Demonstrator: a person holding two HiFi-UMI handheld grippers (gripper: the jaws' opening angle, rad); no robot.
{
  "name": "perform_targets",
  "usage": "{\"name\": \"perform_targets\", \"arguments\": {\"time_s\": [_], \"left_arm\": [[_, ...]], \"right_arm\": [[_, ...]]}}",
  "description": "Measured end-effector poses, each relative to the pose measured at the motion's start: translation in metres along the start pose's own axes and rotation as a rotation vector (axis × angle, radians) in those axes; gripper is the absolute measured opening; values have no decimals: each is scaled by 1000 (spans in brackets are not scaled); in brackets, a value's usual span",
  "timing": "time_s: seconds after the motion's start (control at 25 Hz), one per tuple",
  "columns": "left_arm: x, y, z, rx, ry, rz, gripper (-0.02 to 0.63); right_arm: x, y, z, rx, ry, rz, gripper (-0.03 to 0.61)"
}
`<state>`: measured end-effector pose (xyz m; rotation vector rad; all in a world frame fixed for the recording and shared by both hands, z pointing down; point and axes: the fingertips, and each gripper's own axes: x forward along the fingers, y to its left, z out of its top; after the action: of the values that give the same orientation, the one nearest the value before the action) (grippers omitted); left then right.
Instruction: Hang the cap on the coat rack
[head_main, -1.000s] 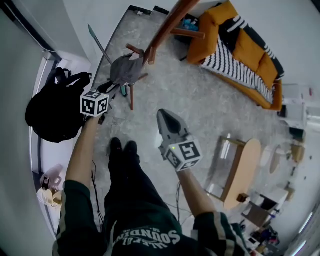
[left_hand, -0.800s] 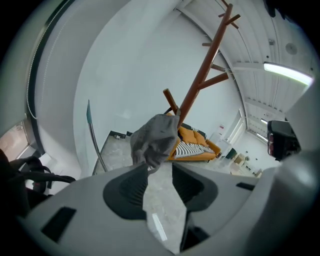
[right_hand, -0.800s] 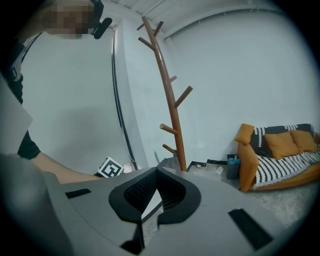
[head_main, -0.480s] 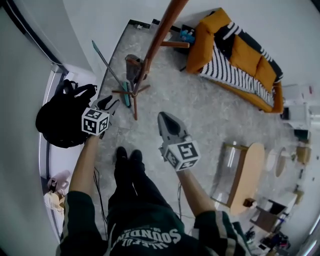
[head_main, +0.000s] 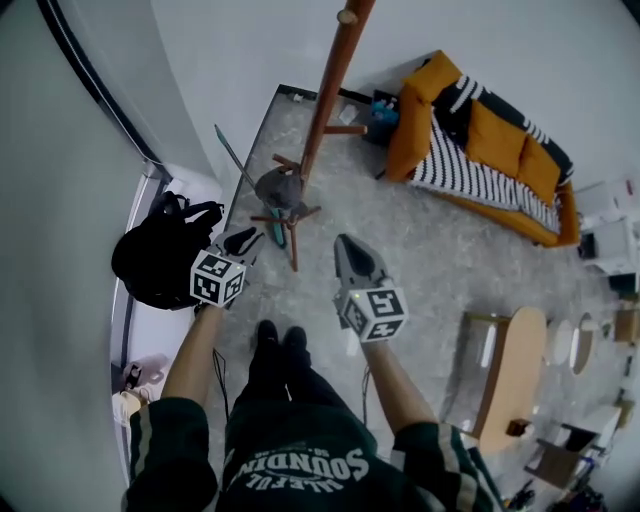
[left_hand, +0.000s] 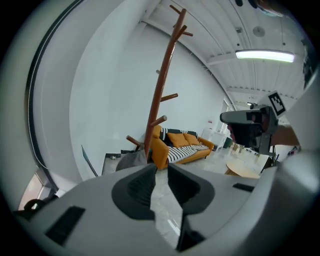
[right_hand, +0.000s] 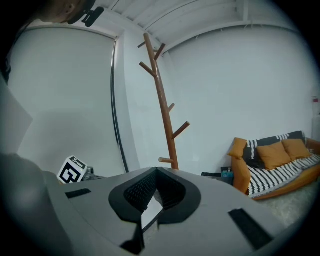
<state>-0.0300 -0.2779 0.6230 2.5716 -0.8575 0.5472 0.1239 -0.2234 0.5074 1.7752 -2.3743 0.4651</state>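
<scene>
A grey cap (head_main: 280, 187) hangs on a low peg of the brown wooden coat rack (head_main: 325, 95). My left gripper (head_main: 243, 240) is below and left of the cap, apart from it. Its jaws are closing, a narrow gap still shows, and nothing is between them. In the left gripper view the cap (left_hand: 131, 161) sits beyond the left gripper (left_hand: 160, 172), beside the rack pole (left_hand: 162, 90). My right gripper (head_main: 346, 242) hovers to the right of the rack's base, shut and empty. The right gripper view shows its tips (right_hand: 156, 171) touching, with the rack (right_hand: 162, 100) ahead.
A black backpack (head_main: 165, 250) lies by the wall at left. An orange sofa (head_main: 480, 130) with a striped throw stands at back right. A wooden coffee table (head_main: 510, 375) is at right. A thin rod (head_main: 235, 160) leans near the rack. The person's shoes (head_main: 278, 335) are on the floor below.
The left gripper has drawn back from the cap, which stays on the rack peg. The head view has pulled away, so the rack looks smaller and farther.
</scene>
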Motion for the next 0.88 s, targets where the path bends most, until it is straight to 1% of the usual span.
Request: {"name": "perform_targets", "arguments": {"time_s": [0.08, 0.2, 0.28, 0.36, 0.64, 0.72, 0.8, 0.88], "left_arm": [[-13, -12, 9, 28, -4, 0, 41], [-30, -25, 21, 73, -11, -2, 13], [-39, -32, 29, 85, -22, 2, 4], [-47, -37, 39, 92, -34, 11, 2], [-74, -53, 70, 77, -105, 59, 2], [-78, -58, 81, 68, -133, 62, 2], [-79, -63, 88, 64, -155, 52, 2], [-81, -68, 91, 80, -163, 46, 2]], "right_arm": [[-4, 2, 10, -1, -27, -2, -2], [-10, 7, 22, -6, -50, -1, -2], [-16, 8, 24, -16, -38, -4, -2], [-20, 9, 27, -31, -32, 0, -2], [-36, 13, 53, -75, -81, 4, -2], [-40, 12, 59, -84, -89, 1, -2], [-43, 11, 61, -90, -75, -9, -2], [-47, 12, 63, -91, -92, -16, -2]]}}
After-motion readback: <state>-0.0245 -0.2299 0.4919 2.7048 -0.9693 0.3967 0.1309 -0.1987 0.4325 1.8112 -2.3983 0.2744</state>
